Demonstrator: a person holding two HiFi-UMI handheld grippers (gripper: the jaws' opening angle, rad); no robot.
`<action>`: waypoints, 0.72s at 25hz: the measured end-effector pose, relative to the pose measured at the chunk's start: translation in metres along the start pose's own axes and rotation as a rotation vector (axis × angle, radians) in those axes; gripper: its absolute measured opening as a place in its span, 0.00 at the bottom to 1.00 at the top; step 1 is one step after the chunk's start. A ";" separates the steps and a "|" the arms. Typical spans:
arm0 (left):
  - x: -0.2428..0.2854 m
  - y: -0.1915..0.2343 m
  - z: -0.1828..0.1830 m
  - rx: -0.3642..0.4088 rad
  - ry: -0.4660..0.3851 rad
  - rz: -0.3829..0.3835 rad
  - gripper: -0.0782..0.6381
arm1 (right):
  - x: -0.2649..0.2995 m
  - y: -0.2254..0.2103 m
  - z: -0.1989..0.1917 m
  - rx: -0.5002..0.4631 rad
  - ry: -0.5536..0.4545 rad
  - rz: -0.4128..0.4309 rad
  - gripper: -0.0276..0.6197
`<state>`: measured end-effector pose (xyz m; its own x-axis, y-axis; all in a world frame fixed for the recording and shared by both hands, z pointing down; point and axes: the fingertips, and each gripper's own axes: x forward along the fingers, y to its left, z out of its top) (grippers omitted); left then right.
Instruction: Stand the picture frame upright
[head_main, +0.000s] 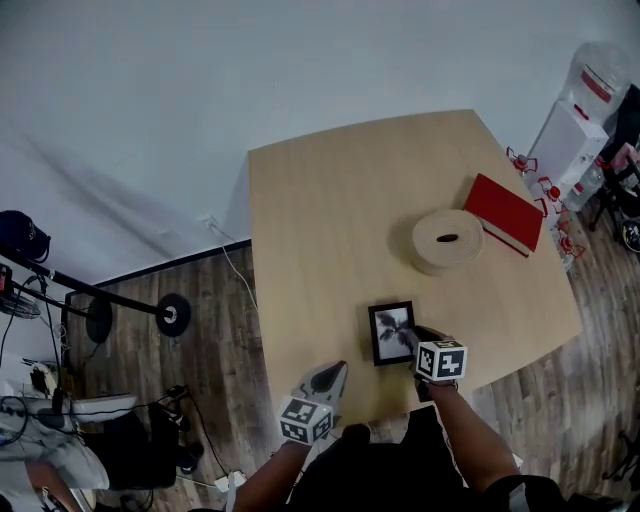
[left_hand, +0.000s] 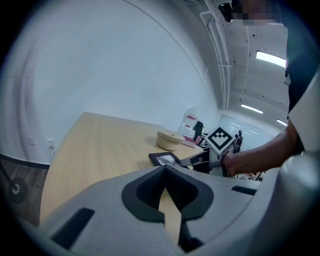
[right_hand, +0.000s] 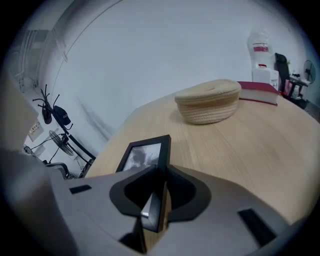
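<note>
A small black picture frame (head_main: 390, 330) with a grey photo lies face up on the wooden table (head_main: 350, 180), near its front edge. My right gripper (head_main: 413, 341) is at the frame's right side, and in the right gripper view its pads are closed on the edge of the picture frame (right_hand: 145, 152). Whether that edge is off the table I cannot tell. My left gripper (head_main: 336, 371) sits to the left of the frame, apart from it, shut with nothing in it. The left gripper view shows the frame (left_hand: 164, 159) and the right gripper (left_hand: 199, 161) beyond the left gripper (left_hand: 165, 170).
A round woven basket (head_main: 447, 240) stands behind the frame, with a red book (head_main: 505, 213) to its right. A water dispenser (head_main: 580, 120) stands past the table's far right corner. On the floor at the left are a stand base (head_main: 172, 314) and cables.
</note>
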<state>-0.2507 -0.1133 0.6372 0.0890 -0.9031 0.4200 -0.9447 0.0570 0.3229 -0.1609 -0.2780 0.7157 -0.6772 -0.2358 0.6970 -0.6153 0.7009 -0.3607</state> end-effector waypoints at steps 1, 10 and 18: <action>0.001 -0.001 0.001 0.001 0.001 0.002 0.10 | -0.005 -0.002 0.005 -0.005 -0.013 0.005 0.15; 0.025 -0.029 0.021 0.015 -0.024 0.053 0.10 | -0.046 -0.039 0.049 -0.060 -0.109 0.043 0.15; 0.042 -0.052 0.041 0.012 -0.053 0.104 0.10 | -0.062 -0.084 0.092 -0.101 -0.164 0.049 0.15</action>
<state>-0.2106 -0.1711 0.6032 -0.0265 -0.9139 0.4051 -0.9516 0.1471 0.2698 -0.1043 -0.3838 0.6461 -0.7670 -0.3004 0.5669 -0.5420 0.7762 -0.3221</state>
